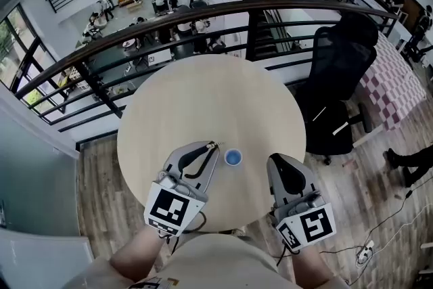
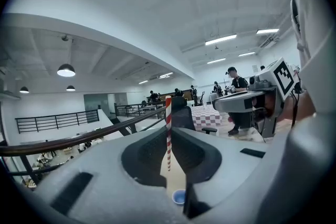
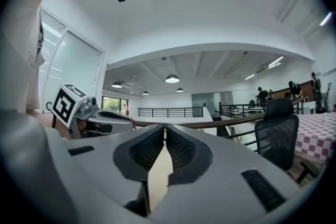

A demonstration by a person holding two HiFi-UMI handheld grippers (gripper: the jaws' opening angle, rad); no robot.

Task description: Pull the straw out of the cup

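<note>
Two grippers are held over the round table (image 1: 203,91). Only the left gripper (image 1: 214,145) is loaded: its jaws are pinched on the red-and-white striped straw (image 2: 168,110), and no gap is seen beside it.

The straw is gripped roughly at mid-length. In the left gripper view its long axis runs from 12 o'clock to 6 o'clock, so it stands upright across the jaws. One end points up past the jaw tips and the other points down toward the table. The lower end is seen apart from the cup, so the straw is judged to be out of it.

The straw is judged very light, thin-walled and easily crushed or kinked. A gentle pinch near the middle, as here, is therefore favoured. A pull along the straw's own axis is preferred to a sideways one.

The small blue cup (image 1: 233,158) stands upright on the table, just beside the left jaw tips at about 4 o'clock from them in the head view. It is held by nothing and is judged light enough to tip.

At about 3 o'clock from the cup is the right gripper (image 3: 164,129). Its jaws are pressed together with nothing between them.
</note>
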